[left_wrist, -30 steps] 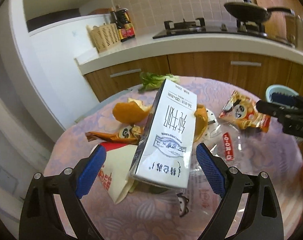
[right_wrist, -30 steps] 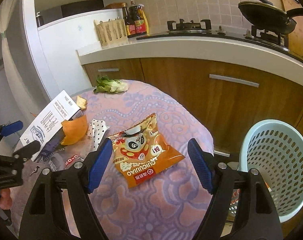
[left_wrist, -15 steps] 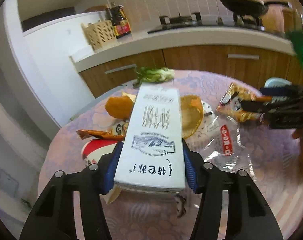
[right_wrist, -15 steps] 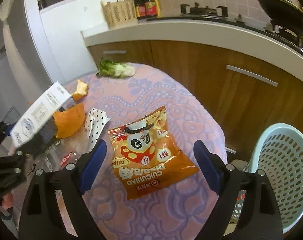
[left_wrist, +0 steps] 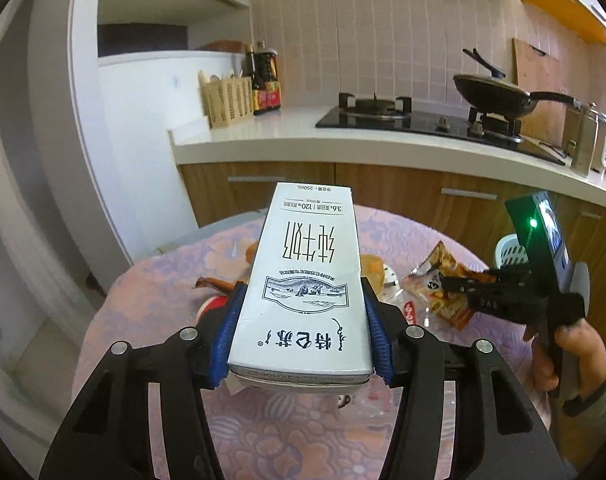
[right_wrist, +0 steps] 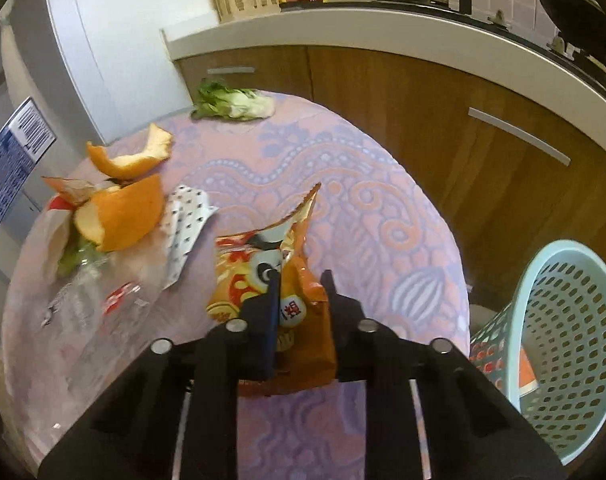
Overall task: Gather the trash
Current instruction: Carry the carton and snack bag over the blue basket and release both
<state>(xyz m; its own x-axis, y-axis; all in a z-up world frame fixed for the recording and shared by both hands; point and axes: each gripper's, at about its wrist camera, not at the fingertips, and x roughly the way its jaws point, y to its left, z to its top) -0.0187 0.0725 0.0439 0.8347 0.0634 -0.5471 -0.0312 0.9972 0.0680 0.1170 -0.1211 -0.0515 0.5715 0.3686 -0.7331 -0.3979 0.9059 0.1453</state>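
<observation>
My left gripper (left_wrist: 301,332) is shut on a white milk carton (left_wrist: 303,280) and holds it above the round table (left_wrist: 263,420). The carton's blue side shows at the left edge of the right wrist view (right_wrist: 11,160). My right gripper (right_wrist: 299,300) is shut on an orange snack bag (right_wrist: 271,280), crumpled between the fingers, over the table's right part. That gripper and bag show in the left wrist view (left_wrist: 463,292). A light blue trash basket (right_wrist: 567,320) stands on the floor right of the table.
Orange peels (right_wrist: 123,216), a dotted wrapper (right_wrist: 183,224), a clear plastic bag (right_wrist: 103,296) and greens (right_wrist: 231,104) lie on the purple tablecloth (right_wrist: 343,200). Wooden cabinets (right_wrist: 423,100) and a counter with stove and pan (left_wrist: 491,92) stand behind.
My left gripper closed on the milk carton and lifted it. My right gripper closed on the snack bag, crumpling it and raising it off the cloth.
</observation>
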